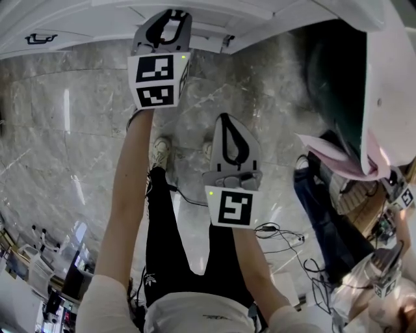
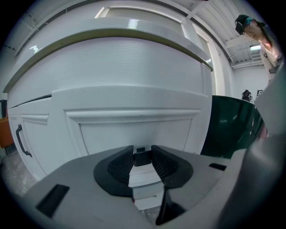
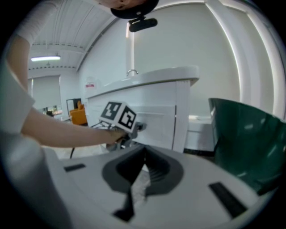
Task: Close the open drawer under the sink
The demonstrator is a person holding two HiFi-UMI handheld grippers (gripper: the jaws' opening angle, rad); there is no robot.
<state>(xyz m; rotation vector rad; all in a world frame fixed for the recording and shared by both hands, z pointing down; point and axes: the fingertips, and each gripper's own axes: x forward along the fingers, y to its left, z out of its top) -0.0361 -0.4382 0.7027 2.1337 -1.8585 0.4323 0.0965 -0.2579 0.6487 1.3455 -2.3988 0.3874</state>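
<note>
The white sink cabinet (image 1: 195, 26) fills the left gripper view, its panelled drawer front (image 2: 138, 129) close ahead. My left gripper (image 2: 142, 154) points at that front, and a small black piece that looks like the drawer handle (image 2: 142, 158) fills the gap between its tips. The pads seem to press on it. In the head view my left gripper (image 1: 174, 13) reaches the cabinet's edge at the top. My right gripper (image 1: 225, 120) hangs lower over the marble floor; its tips (image 3: 144, 150) meet with nothing between them. From the right gripper view the left gripper (image 3: 129, 129) sits against the cabinet front (image 3: 154, 118).
A dark green bin (image 2: 230, 125) (image 3: 243, 134) stands right of the cabinet. A black bar handle (image 2: 20, 141) is on the door to the left. A faucet (image 3: 132, 71) stands on the counter. Cables (image 1: 279, 234) and another person (image 1: 383, 279) are at the right.
</note>
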